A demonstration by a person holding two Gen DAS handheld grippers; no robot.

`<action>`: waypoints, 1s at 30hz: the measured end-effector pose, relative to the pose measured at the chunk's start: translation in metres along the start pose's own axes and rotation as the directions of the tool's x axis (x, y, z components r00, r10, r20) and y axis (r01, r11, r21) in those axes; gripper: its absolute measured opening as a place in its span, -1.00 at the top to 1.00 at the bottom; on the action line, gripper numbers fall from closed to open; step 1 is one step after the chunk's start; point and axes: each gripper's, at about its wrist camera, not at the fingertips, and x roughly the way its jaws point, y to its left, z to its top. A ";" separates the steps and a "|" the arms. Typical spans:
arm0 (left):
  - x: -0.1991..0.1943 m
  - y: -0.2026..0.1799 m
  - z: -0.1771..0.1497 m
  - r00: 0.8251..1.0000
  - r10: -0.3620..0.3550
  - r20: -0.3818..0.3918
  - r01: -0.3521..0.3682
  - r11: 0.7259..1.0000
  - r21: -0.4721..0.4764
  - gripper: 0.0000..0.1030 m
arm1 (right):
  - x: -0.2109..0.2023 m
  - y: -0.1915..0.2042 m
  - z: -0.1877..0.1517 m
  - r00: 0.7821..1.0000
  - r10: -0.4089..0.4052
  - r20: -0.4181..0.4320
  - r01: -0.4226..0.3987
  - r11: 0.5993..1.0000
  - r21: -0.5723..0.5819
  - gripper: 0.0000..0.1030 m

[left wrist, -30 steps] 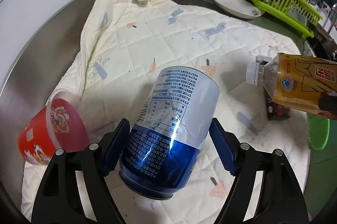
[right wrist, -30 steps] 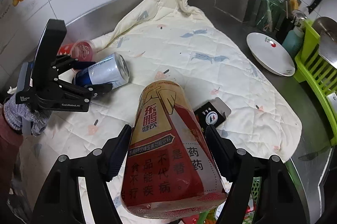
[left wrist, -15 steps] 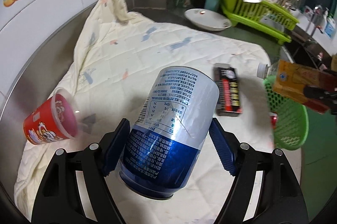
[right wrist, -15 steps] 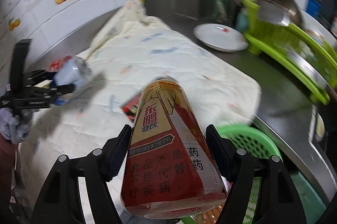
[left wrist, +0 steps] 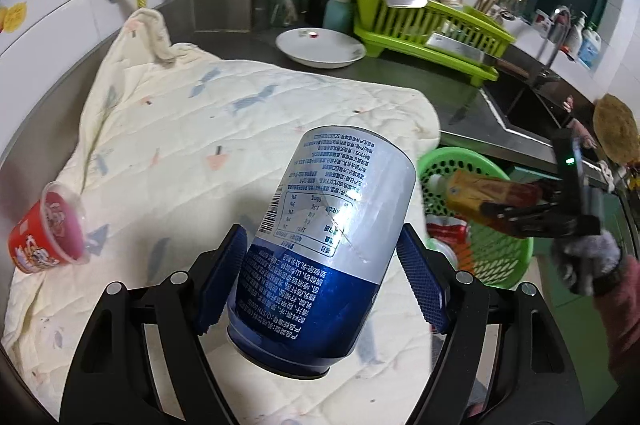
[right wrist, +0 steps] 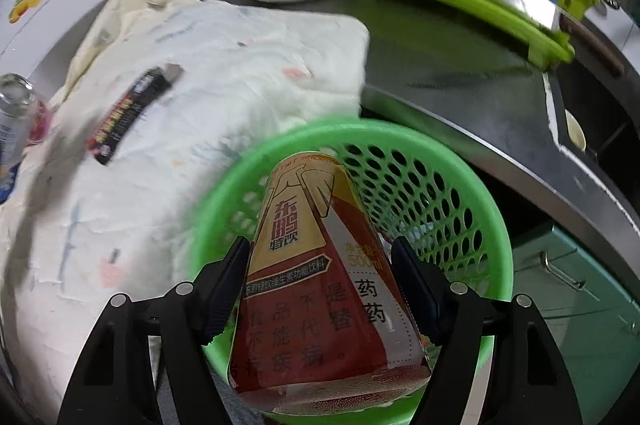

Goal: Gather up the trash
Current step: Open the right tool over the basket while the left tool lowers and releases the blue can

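1. Trash is on its way to the green basket (right wrist: pixel 460 185), which sits just off the near edge of the steel surface (left wrist: pixel 472 105), beside the quilted cloth (left wrist: pixel 200 129).
2. The right gripper (right wrist: pixel 320 289) has its fingers clenched on a brown drink bottle (right wrist: pixel 320 285), cap end pointing down into the basket; from the left camera the bottle (left wrist: pixel 480 195) shows directly above the basket's mouth (left wrist: pixel 496 253).
3. The left gripper (left wrist: pixel 320 277) has its fingers clamped on the sides of a blue and silver can (left wrist: pixel 332 225), held in the air over the cloth, short of the basket.
4. Some red wrapper (left wrist: pixel 444 229) already lies inside the basket.
5. Judging by this, the step in hand is dropping the bottle. The next move calls for spreading the right fingers while the bottle is over the opening, then clearing that hand so the can may follow.
6. A red cup (left wrist: pixel 44 237) on its side at the cloth's far left, and a dark flat packet (right wrist: pixel 128 113) on the cloth, are not yet collected.
7. The risk I see is crowding: both hands heading for one narrow mouth, so the can should wait its turn.
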 end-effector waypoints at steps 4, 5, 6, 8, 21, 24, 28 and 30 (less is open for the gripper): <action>0.005 -0.017 0.002 1.000 -0.021 -0.002 0.021 1.000 0.018 -0.46 | 0.011 -0.011 -0.006 1.000 0.013 0.013 -0.013 0.999 0.029 -0.36; 0.006 -0.021 0.003 1.000 -0.028 -0.003 0.028 0.999 0.022 -0.46 | 0.013 -0.012 -0.006 1.000 0.019 0.013 -0.019 0.999 0.031 -0.40; 0.008 -0.025 0.003 0.999 -0.035 -0.006 0.035 0.999 0.026 -0.46 | 0.013 -0.013 -0.007 1.000 0.013 0.016 -0.014 0.999 0.035 -0.40; 0.012 -0.034 0.003 0.999 -0.048 -0.011 0.048 0.998 0.035 -0.46 | 0.010 -0.015 -0.010 1.000 0.010 0.028 -0.011 0.999 0.037 -0.40; 0.037 -0.100 0.008 0.990 -0.135 -0.049 0.140 0.984 0.112 -0.45 | -0.047 -0.033 -0.030 0.993 0.001 0.114 -0.008 0.998 0.056 -0.46; 0.044 -0.117 0.008 0.986 -0.154 -0.065 0.161 0.978 0.131 -0.45 | -0.059 -0.041 -0.038 0.991 -0.018 0.133 0.009 0.997 0.070 -0.46; 0.059 -0.140 0.008 0.983 -0.157 -0.096 0.170 0.974 0.152 -0.45 | -0.073 -0.050 -0.050 0.988 -0.019 0.152 0.004 0.996 0.093 -0.46; 0.068 -0.150 0.009 0.981 -0.157 -0.117 0.174 0.973 0.154 -0.45 | -0.078 -0.053 -0.055 0.986 -0.022 0.164 0.005 0.995 0.102 -0.47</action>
